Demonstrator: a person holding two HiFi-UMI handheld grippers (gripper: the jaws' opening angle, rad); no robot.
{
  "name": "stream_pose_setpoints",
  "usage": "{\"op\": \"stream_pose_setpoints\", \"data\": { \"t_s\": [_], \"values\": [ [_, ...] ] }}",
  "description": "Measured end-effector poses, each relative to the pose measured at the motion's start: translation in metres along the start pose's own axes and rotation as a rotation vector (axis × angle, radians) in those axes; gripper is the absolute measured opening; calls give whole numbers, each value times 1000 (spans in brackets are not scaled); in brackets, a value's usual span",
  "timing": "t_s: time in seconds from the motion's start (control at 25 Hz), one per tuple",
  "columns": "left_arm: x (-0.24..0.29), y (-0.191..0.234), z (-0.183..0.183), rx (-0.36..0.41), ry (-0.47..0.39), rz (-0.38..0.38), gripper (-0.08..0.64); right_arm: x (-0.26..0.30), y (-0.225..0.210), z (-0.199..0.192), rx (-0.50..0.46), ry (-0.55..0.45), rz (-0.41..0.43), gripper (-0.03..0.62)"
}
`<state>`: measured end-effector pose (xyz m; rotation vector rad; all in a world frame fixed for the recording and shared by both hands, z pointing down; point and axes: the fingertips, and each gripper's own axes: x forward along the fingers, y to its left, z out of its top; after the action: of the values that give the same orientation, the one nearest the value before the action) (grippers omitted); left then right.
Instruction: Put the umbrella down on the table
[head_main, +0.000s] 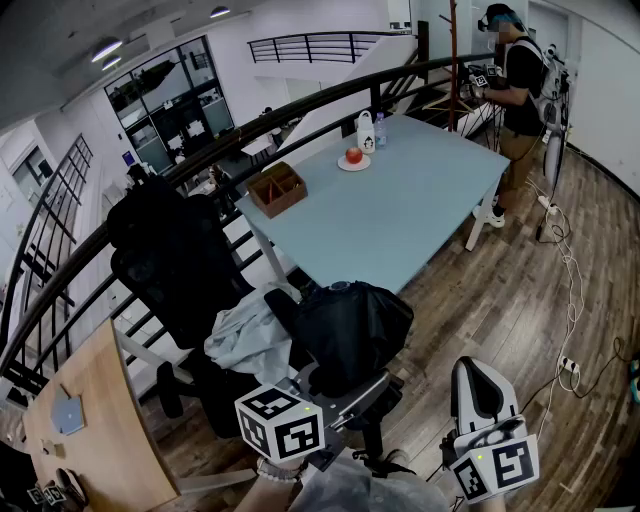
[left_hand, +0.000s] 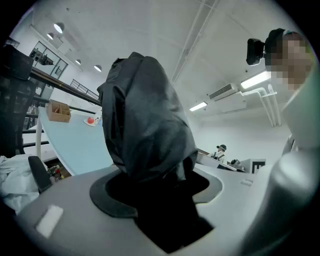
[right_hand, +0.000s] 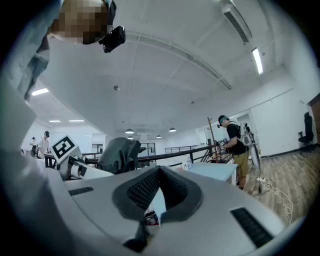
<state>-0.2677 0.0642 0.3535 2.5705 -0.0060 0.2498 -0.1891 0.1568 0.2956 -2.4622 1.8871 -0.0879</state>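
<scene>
The black umbrella is pinched in the left tool; it's held up in the air, short of the desk and not yet set down. The right tool is seen spread; nothing is gripped in it.

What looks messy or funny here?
A pale garment lies crumpled on the black office chair. The black umbrella is a loose, rumpled bundle held in the left gripper, not on the light blue table. Nothing looks spilled.
</scene>
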Motion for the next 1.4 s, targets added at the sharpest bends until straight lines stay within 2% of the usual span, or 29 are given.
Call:
{"op": "stream_pose_setpoints", "data": {
  "t_s": [0.6,1.04,1.4],
  "values": [
    [15,-16,-3,-36,-7,-3,281,-9,-24,-3,1,23,7,-5],
    [42,-42,-22,-68,-4,2,281,-32,-62,-18,30,66,20,-5],
    [63,-62,-22,-63,-35,-8,281,-48,-94,-19,52,40,6,-5]
  ]
}}
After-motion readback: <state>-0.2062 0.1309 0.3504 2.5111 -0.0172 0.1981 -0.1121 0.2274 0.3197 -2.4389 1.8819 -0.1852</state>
